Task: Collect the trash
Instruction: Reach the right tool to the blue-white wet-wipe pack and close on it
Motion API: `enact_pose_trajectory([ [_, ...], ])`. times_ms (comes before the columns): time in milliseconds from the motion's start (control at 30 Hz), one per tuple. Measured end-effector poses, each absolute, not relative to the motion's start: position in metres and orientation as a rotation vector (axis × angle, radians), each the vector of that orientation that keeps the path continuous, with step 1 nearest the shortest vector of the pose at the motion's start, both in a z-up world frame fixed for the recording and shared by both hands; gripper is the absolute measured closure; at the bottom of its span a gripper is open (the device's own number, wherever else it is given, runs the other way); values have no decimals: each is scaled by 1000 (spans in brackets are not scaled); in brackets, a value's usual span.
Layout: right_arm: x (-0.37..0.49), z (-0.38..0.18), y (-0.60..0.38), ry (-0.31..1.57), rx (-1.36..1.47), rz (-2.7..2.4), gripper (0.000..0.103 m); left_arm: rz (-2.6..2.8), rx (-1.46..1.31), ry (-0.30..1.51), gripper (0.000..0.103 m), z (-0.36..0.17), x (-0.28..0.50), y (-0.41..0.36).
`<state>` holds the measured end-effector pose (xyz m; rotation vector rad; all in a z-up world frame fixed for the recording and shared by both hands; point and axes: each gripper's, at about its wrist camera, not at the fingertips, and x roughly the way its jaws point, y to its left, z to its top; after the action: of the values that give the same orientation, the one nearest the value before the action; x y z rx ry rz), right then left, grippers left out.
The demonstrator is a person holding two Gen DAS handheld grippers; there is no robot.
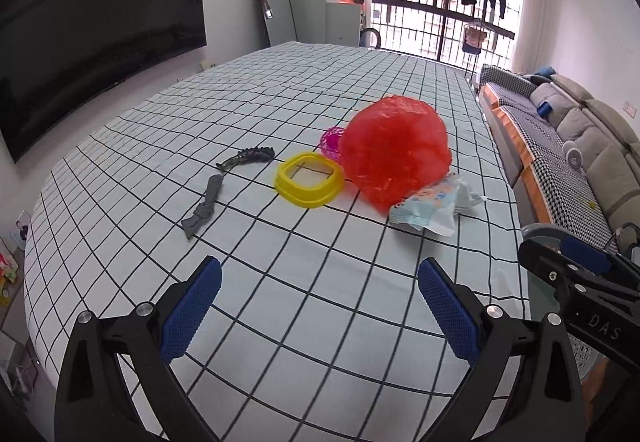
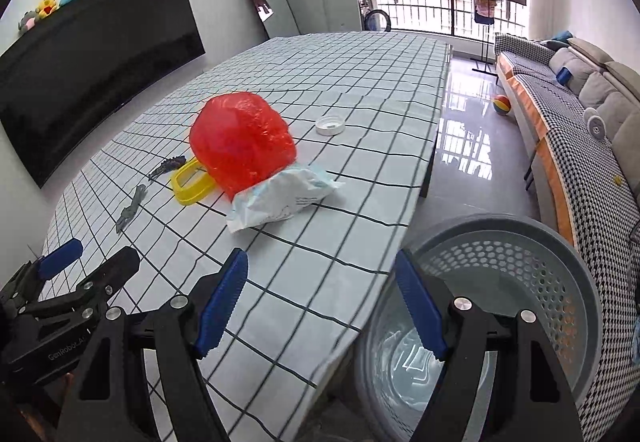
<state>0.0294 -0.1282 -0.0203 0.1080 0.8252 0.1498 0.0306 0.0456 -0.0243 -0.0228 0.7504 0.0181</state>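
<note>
Left gripper and right gripper — jaws held wide, nothing gripped; crumpled red plastic bag is seen touching white wipes packet.

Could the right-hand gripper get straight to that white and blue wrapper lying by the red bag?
Probably yes. The right gripper is open and empty, and only bare checked tablecloth lies between it and the wrapper. The red bag overlaps the wrapper's far end, but its near end is exposed.
</note>
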Motion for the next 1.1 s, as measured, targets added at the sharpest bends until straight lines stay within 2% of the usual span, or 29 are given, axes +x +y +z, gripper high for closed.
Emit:
enact_pose_trajectory([
  [467, 99, -43, -74, 921, 12, 132, 30, 42, -62, 773, 6, -26, 46, 79],
  [1100, 96, -45, -147, 915, 38, -40, 30, 4, -72, 779, 6, -28, 45, 71],
])
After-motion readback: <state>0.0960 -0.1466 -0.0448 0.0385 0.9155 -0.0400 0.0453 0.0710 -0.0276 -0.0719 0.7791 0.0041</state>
